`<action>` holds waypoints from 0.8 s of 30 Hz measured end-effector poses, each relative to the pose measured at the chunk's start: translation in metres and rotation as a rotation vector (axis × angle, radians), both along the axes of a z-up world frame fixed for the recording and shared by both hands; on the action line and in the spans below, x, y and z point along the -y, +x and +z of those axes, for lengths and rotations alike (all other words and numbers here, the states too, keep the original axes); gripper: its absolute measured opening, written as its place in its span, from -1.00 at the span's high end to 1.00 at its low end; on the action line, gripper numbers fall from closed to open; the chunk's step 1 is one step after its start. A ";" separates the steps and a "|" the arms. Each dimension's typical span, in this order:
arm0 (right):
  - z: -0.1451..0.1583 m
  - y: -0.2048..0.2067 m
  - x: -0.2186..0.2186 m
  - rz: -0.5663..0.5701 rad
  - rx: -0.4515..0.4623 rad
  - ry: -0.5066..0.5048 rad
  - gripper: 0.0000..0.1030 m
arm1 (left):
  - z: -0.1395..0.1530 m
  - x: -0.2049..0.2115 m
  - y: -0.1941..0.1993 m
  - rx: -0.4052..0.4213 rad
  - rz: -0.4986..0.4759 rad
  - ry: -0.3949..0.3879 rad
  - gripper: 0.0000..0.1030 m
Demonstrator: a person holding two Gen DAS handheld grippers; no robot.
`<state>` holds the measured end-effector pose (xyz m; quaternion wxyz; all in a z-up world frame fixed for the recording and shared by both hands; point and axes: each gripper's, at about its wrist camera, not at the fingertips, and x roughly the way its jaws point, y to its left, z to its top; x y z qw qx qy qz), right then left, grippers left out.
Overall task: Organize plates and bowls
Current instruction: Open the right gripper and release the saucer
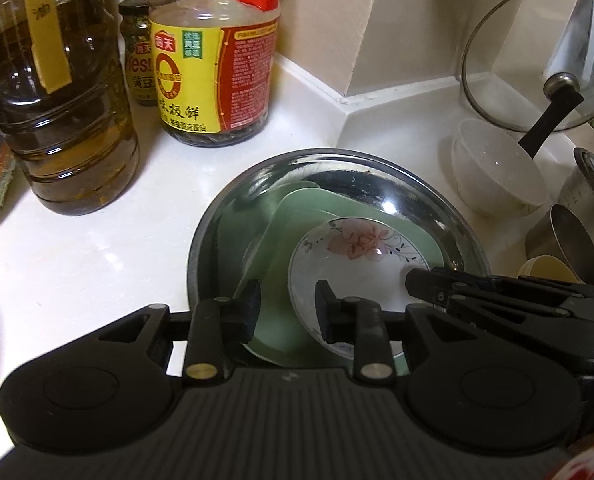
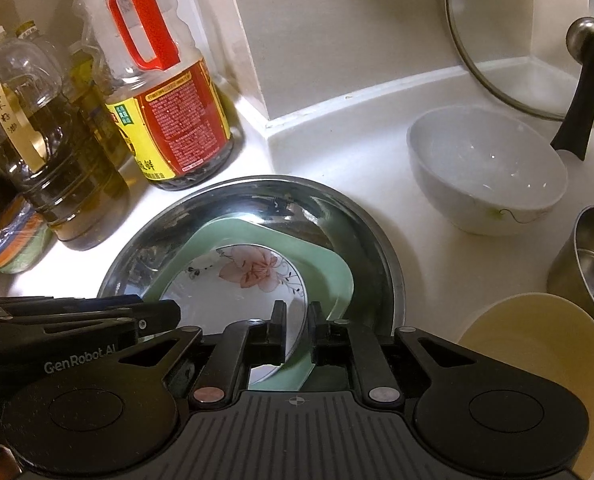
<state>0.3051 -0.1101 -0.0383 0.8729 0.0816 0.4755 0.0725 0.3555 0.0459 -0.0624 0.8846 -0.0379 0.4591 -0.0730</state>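
A white floral plate (image 1: pixel 349 264) (image 2: pixel 237 284) lies on a green plate (image 1: pixel 297 216) (image 2: pixel 337 268) inside a steel basin (image 1: pixel 409 184) (image 2: pixel 369 232). My left gripper (image 1: pixel 289 308) is open over the plates' left edge, with both rims in the gap and neither pad touching them. The right gripper (image 2: pixel 297 320) stands at the plates' right edge. Its jaws are only a narrow gap apart, with the floral plate's rim running between them and white showing beside the left pad. Each gripper's tip also shows in the other's view, the right gripper (image 1: pixel 417 280) and the left gripper (image 2: pixel 169 316).
A white bowl (image 1: pixel 493 168) (image 2: pixel 485 172) stands right of the basin below a leaning glass lid (image 1: pixel 537 60) (image 2: pixel 529 40). Steel cups (image 1: pixel 565 240) (image 2: pixel 589 264) and a yellow dish (image 2: pixel 537 352) crowd the right. A soy sauce bottle (image 1: pixel 213 60) (image 2: pixel 165 108) and an oil bottle (image 1: pixel 57 100) (image 2: pixel 49 140) stand on the left.
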 end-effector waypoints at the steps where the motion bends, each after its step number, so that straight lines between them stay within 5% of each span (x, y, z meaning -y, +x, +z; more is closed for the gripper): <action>1: 0.001 -0.001 0.000 0.001 0.003 0.004 0.57 | 0.001 -0.001 -0.002 0.003 0.003 0.000 0.44; 4: 0.008 -0.006 -0.001 0.002 0.026 0.009 0.16 | 0.007 -0.005 -0.007 0.017 0.016 0.002 0.36; 6: 0.013 -0.009 -0.002 0.004 0.042 0.016 0.08 | 0.011 -0.007 -0.012 0.025 0.024 0.002 0.33; 24: 0.067 -0.065 0.025 -0.035 0.141 0.179 -0.13 | 0.045 -0.007 -0.064 0.049 -0.004 0.006 -0.21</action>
